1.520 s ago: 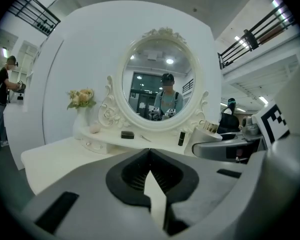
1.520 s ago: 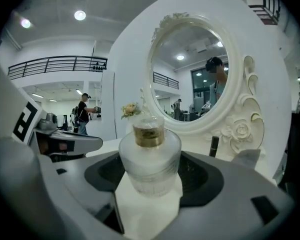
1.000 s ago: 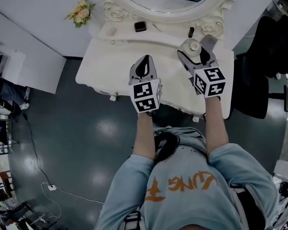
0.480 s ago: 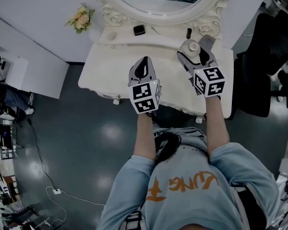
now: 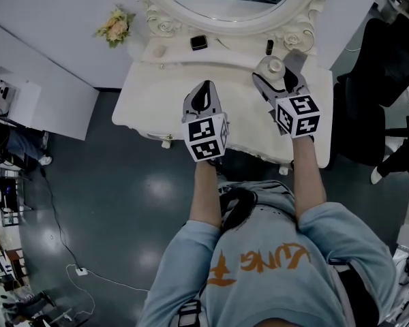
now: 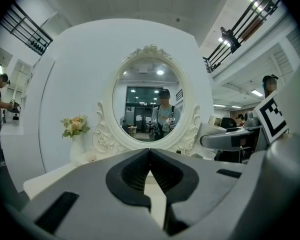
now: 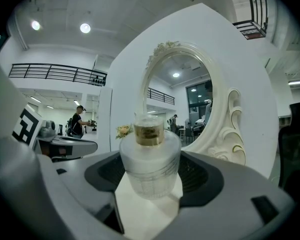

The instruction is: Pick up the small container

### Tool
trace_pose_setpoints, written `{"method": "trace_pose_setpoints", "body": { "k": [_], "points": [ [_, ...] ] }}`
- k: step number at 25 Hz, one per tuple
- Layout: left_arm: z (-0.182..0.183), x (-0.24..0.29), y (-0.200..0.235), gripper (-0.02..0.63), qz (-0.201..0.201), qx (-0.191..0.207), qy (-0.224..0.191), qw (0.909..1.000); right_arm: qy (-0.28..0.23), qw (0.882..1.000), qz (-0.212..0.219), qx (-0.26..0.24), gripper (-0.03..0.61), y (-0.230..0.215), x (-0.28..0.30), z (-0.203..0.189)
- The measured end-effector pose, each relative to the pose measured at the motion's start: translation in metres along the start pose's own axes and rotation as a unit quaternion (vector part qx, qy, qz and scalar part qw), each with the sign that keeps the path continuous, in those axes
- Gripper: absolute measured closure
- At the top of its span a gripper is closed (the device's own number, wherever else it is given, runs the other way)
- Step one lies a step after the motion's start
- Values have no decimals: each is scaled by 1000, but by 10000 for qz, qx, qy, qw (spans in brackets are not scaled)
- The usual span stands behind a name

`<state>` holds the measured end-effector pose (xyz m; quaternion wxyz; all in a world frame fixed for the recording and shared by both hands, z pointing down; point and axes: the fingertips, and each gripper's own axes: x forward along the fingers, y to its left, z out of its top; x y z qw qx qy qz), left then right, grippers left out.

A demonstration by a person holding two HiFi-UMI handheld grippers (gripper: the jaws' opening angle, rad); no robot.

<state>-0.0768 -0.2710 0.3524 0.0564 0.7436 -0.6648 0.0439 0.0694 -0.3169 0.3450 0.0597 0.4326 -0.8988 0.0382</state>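
Almost nothing is changing since half a second ago: both grippers are holding the same stations over the dressing table (image 5: 157, 94), and only a person's leg (image 5: 399, 157) is entering at the right edge of the head view. The right gripper (image 5: 279, 72) is clamping the small container (image 7: 150, 161), which is sitting squarely between its two jaws with the pads pressing on both flanks. The container is standing upright, long axis vertical, with the gold collar (image 7: 149, 134) uppermost. It is positioned over the table's back right area, near the mirror frame (image 5: 296, 36). Whether its base is resting on the tabletop or clearing it cannot be told. The left gripper (image 5: 205, 90) is hovering well apart to the left, its jaws pressed together on nothing. Since the container is lying directly inside the right gripper's grasp, the coming move is judged to be a straight vertical lift by the right hand, keeping the axis upright.
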Motion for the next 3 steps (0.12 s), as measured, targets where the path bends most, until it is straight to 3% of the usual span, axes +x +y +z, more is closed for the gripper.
{"method": "trace_pose_setpoints", "body": {
  "k": [3],
  "points": [
    [1, 1, 2, 592, 8, -5, 13, 10000, 12, 10000, 9, -9, 250, 0, 2, 1]
  ]
}}
